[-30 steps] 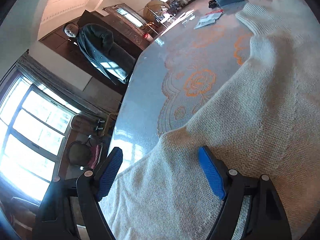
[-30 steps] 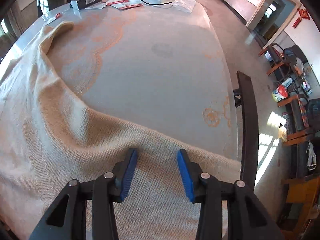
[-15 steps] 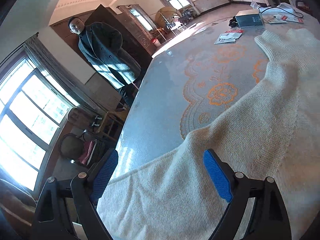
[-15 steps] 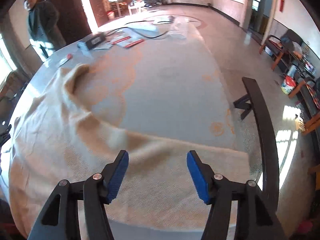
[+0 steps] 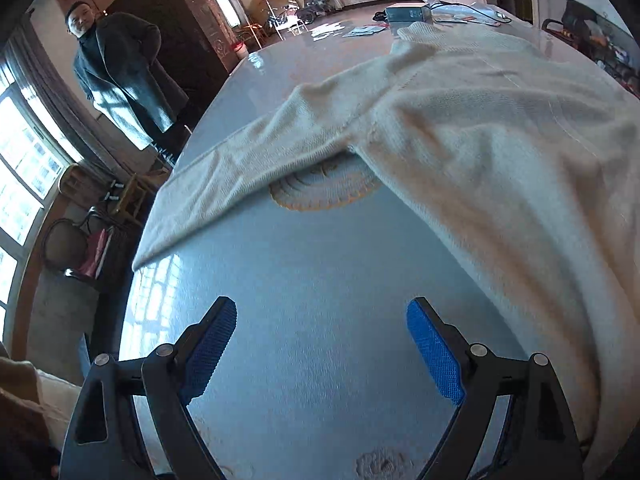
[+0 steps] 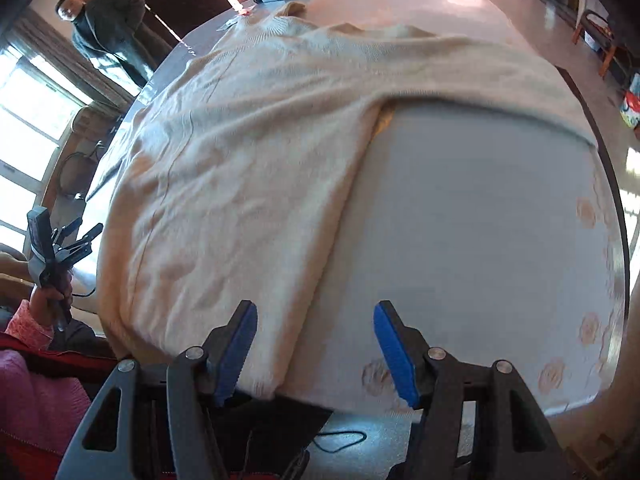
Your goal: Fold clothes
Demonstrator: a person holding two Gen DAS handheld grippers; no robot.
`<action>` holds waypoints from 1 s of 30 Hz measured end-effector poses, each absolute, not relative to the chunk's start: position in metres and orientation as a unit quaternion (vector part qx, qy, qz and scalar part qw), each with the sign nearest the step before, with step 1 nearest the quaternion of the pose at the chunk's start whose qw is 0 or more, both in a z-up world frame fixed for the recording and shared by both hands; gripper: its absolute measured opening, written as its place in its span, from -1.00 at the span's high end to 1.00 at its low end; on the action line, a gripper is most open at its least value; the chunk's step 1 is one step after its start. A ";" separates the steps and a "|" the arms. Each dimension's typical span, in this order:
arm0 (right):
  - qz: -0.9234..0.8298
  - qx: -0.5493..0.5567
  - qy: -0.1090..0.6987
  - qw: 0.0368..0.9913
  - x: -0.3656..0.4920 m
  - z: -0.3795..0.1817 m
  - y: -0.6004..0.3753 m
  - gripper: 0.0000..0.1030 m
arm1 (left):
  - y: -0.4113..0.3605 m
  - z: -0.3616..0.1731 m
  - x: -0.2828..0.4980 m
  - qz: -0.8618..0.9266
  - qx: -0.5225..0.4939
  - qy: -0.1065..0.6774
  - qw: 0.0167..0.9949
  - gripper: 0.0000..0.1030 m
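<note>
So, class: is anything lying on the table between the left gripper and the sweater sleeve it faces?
Nothing visible. Only bare table lies between the open left gripper and the sleeve of the sweater.

The sweater [image 6: 248, 168] lay spread on the table [image 6: 480, 216], its sleeves reaching toward both edges, with a box [image 5: 407, 12] and papers [image 5: 362, 30] behind its collar.

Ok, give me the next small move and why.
Probably take the left gripper to the sleeve and fold it onto the sweater body. Both grippers are open and empty, the sweater lies flat on the table, and that sleeve sticks out sideways.
</note>
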State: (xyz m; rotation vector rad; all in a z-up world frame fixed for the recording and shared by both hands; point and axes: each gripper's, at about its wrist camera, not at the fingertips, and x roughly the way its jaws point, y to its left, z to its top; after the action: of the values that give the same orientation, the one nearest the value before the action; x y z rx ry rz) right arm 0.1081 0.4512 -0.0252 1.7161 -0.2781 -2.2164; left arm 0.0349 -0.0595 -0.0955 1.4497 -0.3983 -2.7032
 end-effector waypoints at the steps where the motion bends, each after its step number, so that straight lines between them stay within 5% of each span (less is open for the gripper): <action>1: -0.775 0.603 -0.100 0.158 0.123 -0.032 0.449 -0.20 | -0.061 -0.097 0.046 -0.876 0.469 -0.115 0.016 -0.73; 15: -0.767 0.589 -0.135 0.215 0.187 -0.108 0.416 -0.20 | -0.049 -0.109 0.137 -0.886 0.460 0.020 -0.049 -0.73; 21: -0.766 0.565 -0.147 0.271 0.180 -0.105 0.424 -0.21 | -0.043 -0.097 0.142 -0.882 0.442 0.132 -0.099 -0.73; 30: -0.755 0.555 -0.143 0.318 0.162 -0.106 0.426 -0.23 | -0.027 -0.103 0.093 -0.862 0.440 0.196 -0.156 -0.74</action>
State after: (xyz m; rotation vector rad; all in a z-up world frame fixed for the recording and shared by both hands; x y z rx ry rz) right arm 0.1617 0.4255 -0.1061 1.4597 -0.3764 -1.9860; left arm 0.0927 -0.0273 -0.1031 1.5388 0.6869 -3.0157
